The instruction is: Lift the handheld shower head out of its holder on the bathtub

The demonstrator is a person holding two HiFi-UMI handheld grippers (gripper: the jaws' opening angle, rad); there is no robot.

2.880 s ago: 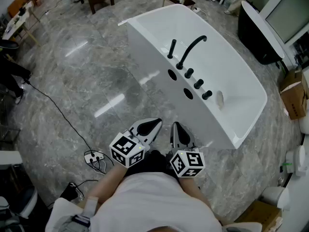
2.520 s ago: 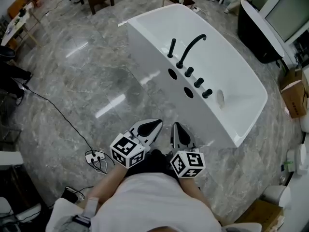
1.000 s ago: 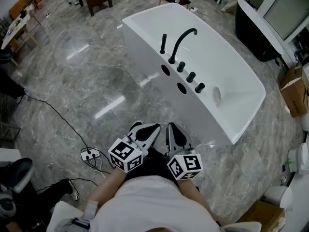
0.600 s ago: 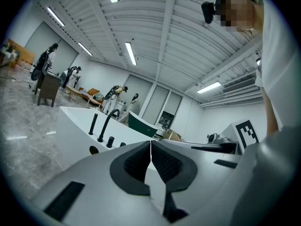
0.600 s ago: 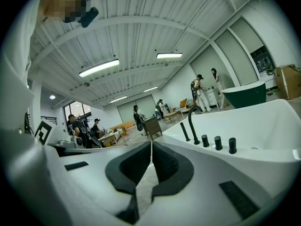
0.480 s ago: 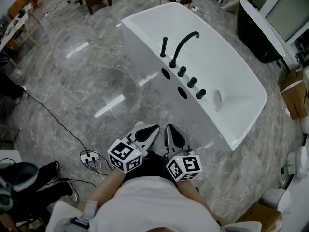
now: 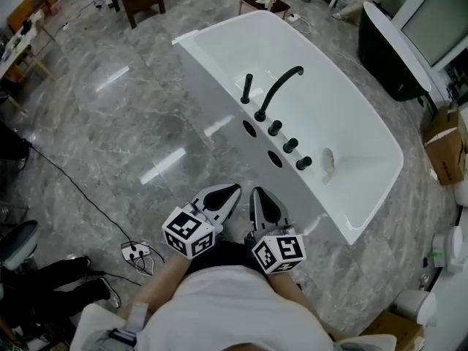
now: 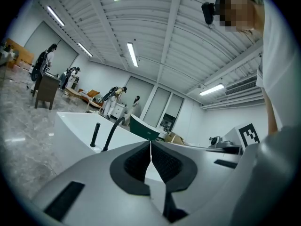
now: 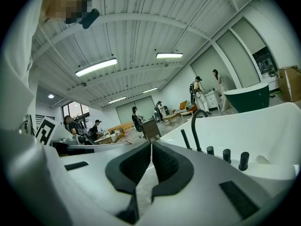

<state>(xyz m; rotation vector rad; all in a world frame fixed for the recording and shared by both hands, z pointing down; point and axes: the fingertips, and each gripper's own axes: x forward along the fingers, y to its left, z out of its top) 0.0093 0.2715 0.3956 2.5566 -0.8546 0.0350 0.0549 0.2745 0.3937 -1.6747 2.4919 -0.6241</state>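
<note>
Bright, even light from ceiling strip lamps (image 8: pixel 132 54). Glare streaks mark the glossy floor (image 7: pixel 164 165). Gripper views show fisheye distortion and dark corners.

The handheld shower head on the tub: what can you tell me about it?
The handheld shower head is a slim, matte black stick, metal by the look. It is seated upright on the rim of the white bathtub, on the side facing the person. In the head view it is the leftmost of the black fittings, just beside the curved spout. Nothing else touches it.
</note>
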